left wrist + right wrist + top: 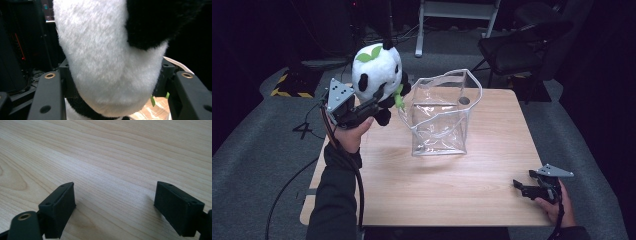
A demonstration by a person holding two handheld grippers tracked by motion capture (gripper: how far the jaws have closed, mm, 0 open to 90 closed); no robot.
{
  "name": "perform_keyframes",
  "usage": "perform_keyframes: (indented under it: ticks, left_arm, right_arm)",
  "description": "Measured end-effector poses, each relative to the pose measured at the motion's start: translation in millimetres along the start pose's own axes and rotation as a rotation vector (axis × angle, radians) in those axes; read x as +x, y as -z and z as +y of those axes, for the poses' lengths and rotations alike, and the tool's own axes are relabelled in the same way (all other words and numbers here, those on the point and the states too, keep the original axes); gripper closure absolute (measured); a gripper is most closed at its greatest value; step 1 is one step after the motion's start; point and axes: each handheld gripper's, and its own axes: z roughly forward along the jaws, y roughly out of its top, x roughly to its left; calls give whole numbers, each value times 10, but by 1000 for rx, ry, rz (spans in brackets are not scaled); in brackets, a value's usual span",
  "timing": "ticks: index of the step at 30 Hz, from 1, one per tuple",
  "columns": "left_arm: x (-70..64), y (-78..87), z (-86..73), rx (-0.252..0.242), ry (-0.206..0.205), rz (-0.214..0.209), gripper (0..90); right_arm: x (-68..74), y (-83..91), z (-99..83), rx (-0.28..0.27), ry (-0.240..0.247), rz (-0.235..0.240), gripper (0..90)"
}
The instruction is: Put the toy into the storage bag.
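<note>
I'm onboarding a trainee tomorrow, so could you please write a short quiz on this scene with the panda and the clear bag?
1. True or false: the left gripper holds the panda plush above the table.
2. Which gripper has open jaws with nothing between them? A) left B) right
3. Fill in: the clear plastic bag stands on the table with its top ____.

Key
1. True; the plush sits between the jaws, lifted near the table's far left corner.
2. B; the right gripper rests low over bare wood.
3. Open.
</note>
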Motion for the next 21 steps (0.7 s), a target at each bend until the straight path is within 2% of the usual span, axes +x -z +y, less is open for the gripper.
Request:
perform_keyframes:
  ticks: [12,21]
  left_arm:
    - [-174,-152,91,-3,-11,-43,392]
    - [-419,-361,161,-6,-21,-106,391]
  right_arm:
    - [0,0,0,0,1,0,172]
    - [0,0,0,1,0,0,172]
